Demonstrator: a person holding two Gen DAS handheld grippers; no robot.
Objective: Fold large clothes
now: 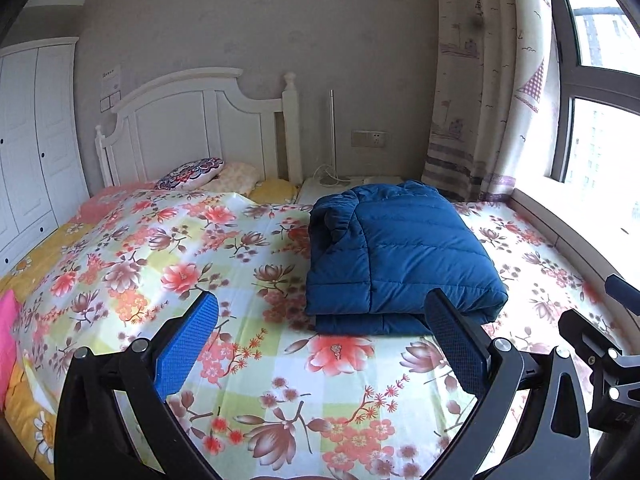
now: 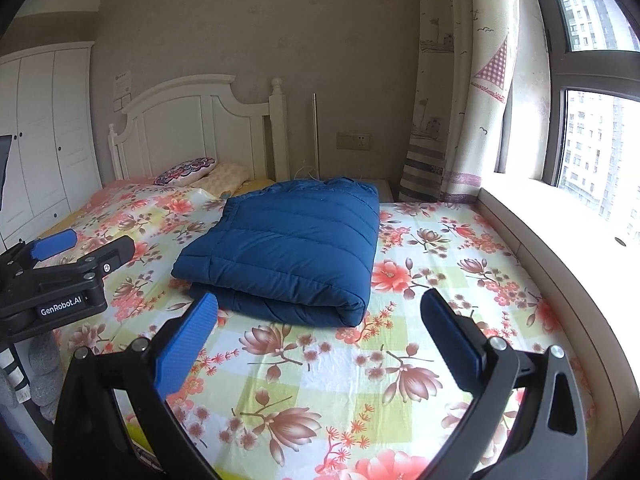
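Note:
A blue quilted down jacket [image 1: 396, 256] lies folded into a thick rectangle on the floral bed sheet [image 1: 224, 272]. In the right wrist view the same jacket [image 2: 288, 244] rests just beyond the fingers, its folded edge toward me. My left gripper [image 1: 320, 312] is open and empty, held just short of the jacket's near edge. My right gripper [image 2: 320, 312] is also open and empty, slightly right of the jacket's near edge. The left gripper [image 2: 76, 256] shows from the side at the left of the right wrist view.
A white headboard [image 1: 192, 120] and patterned pillows [image 1: 192, 172] are at the bed's far end. A white wardrobe [image 1: 32, 140] stands left. Curtains [image 2: 460, 100] and a window with a broad sill [image 2: 560, 220] run along the right side.

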